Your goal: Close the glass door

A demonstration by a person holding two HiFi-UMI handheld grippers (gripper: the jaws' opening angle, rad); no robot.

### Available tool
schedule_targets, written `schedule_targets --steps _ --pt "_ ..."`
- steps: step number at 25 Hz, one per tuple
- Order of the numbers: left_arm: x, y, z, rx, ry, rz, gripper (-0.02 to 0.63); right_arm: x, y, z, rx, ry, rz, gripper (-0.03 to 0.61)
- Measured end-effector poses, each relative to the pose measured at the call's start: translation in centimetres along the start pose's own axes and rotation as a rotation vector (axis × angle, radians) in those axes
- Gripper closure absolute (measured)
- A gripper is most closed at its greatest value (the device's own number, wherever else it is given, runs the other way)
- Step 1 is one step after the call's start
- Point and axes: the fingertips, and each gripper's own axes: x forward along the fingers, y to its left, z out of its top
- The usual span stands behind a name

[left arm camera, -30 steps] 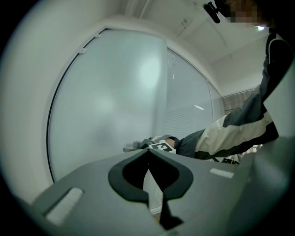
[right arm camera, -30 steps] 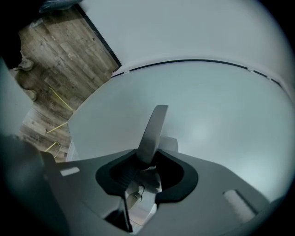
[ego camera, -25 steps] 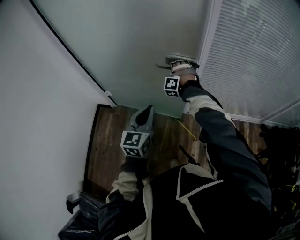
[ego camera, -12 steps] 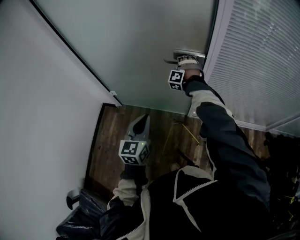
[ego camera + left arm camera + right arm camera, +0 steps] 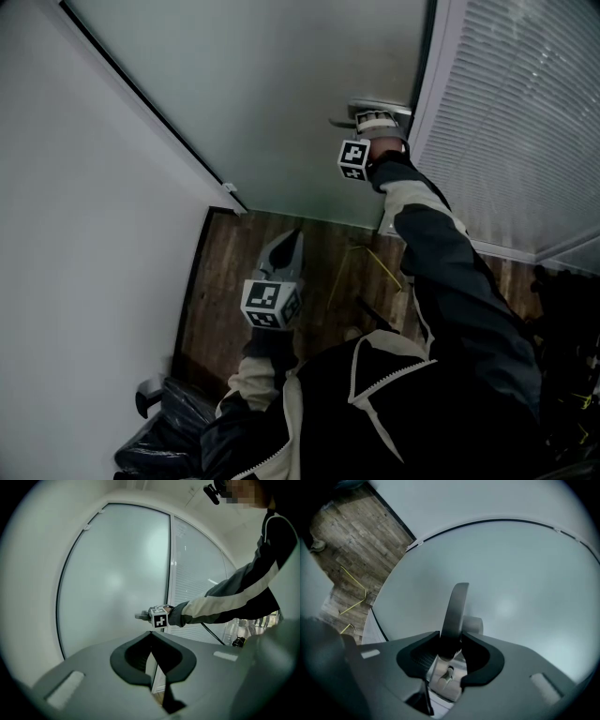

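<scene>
From the head view, my right gripper [image 5: 373, 120] is reached out at arm's length to the handle [image 5: 349, 119] of the door [image 5: 272, 94], a frosted pane that fills the upper middle of the picture. The handle sits at the door's right edge, which lies right beside the frame of the panel with the blinds [image 5: 516, 122]; whether it is latched I cannot tell. My left gripper [image 5: 287, 246] hangs low in front of me over the wooden floor [image 5: 230, 281], well apart from the door, pointing toward it with its jaws together and nothing in them. A pale wall [image 5: 75, 244] runs down the left side. In the left gripper view, I see the two tips meeting at a point with only a thin slit below them, empty, and beyond them the door standing upright, with my right sleeve [image 5: 220, 603] stretched across to the handle and the marker cube [image 5: 160, 619] just beside it. In the right gripper view, the handle's curved lever rises straight up between the jaws, and both pads press on its sides; the jaws have just been opening a little, with the lever between them. The frosted pane fills the space behind, and the floor shows at upper left.
</scene>
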Motion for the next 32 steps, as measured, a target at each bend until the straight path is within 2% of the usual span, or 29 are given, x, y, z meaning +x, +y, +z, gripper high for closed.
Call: schedule_targets --steps 4,8,10,12,17,20,24,28,32 --pt "-0.3 0.2 0.0 0.000 -0.009 -0.004 0.611 -0.6 0.3 0.0 0.044 -0.015 0.031 0.372" --pt "-0.4 0.0 0.3 -0.001 -0.012 -0.014 0.611 -2.4 0.4 0.0 0.079 -0.037 0.031 0.353" --pt "-0.4 0.2 0.7 0.008 -0.028 -0.011 0.611 -4.0 0.4 0.4 0.133 -0.078 0.032 0.353" --pt "-0.3 0.5 1.2 0.025 -0.044 -0.003 0.611 -6.3 0.3 1.0 0.272 -0.150 0.057 0.355" --pt "-0.6 2.1 2.3 0.035 -0.072 0.000 0.611 -15.4 0.8 3.3 0.751 -0.369 0.179 0.388" --pt "-1.7 2.8 3.3 0.020 -0.091 -0.012 0.611 -22.2 1.6 5.6 0.964 -0.503 0.228 0.425" --pt "-2.4 2.8 4.2 0.004 -0.117 -0.043 0.611 -29.3 2.4 7.4 1.213 -0.637 0.271 0.505" --pt "-3.9 2.7 4.6 -0.017 -0.139 -0.059 0.611 -34.9 2.5 8.6 1.397 -0.740 0.291 0.565" --pt "-5.0 1.5 4.1 -0.017 -0.135 -0.097 0.611 -38.2 2.6 8.9 1.444 -0.744 0.257 0.576"
